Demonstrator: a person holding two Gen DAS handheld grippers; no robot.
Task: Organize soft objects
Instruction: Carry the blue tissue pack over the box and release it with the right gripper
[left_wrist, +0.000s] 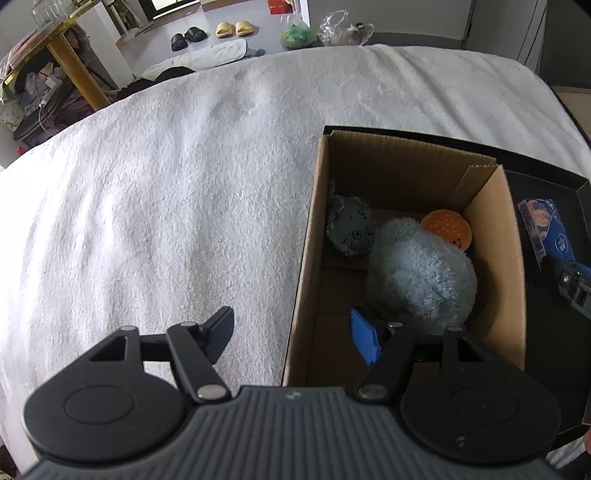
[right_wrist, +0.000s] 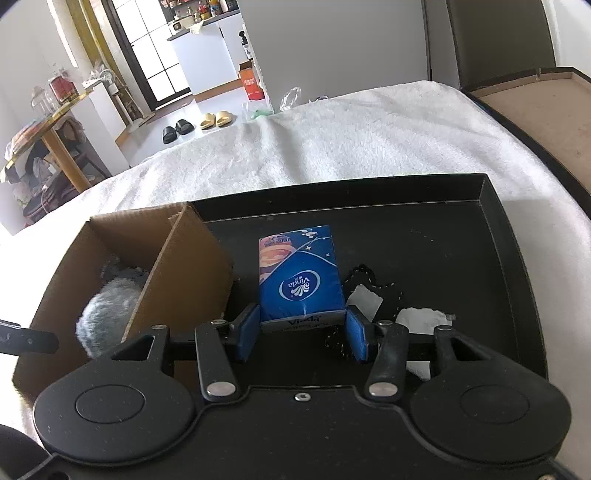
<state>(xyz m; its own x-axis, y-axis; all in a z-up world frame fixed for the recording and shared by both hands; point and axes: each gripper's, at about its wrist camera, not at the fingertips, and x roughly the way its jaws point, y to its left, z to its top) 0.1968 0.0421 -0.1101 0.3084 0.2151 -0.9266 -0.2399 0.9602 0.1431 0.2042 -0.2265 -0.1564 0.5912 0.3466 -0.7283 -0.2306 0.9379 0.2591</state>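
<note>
A cardboard box (left_wrist: 310, 236) stands in a black tray (right_wrist: 491, 229) on a white fluffy blanket. Inside it lie a fluffy light-blue plush (left_wrist: 421, 269), a grey plush (left_wrist: 349, 227) and an orange round toy (left_wrist: 447, 225). My left gripper (left_wrist: 291, 338) is open and empty, straddling the box's near left wall. My right gripper (right_wrist: 302, 332) is closed on the near end of a blue Vinda tissue pack (right_wrist: 301, 277) that rests on the tray floor beside the box (right_wrist: 184, 266). The pack also shows in the left wrist view (left_wrist: 546, 229).
White paper scraps (right_wrist: 424, 317) and a black cord (right_wrist: 364, 273) lie on the tray right of the pack. The blanket (left_wrist: 166, 184) spreads left and behind. Slippers (left_wrist: 232, 28) and plastic bags (left_wrist: 340, 27) lie on the floor beyond it. A wooden ledge (right_wrist: 535, 107) runs at right.
</note>
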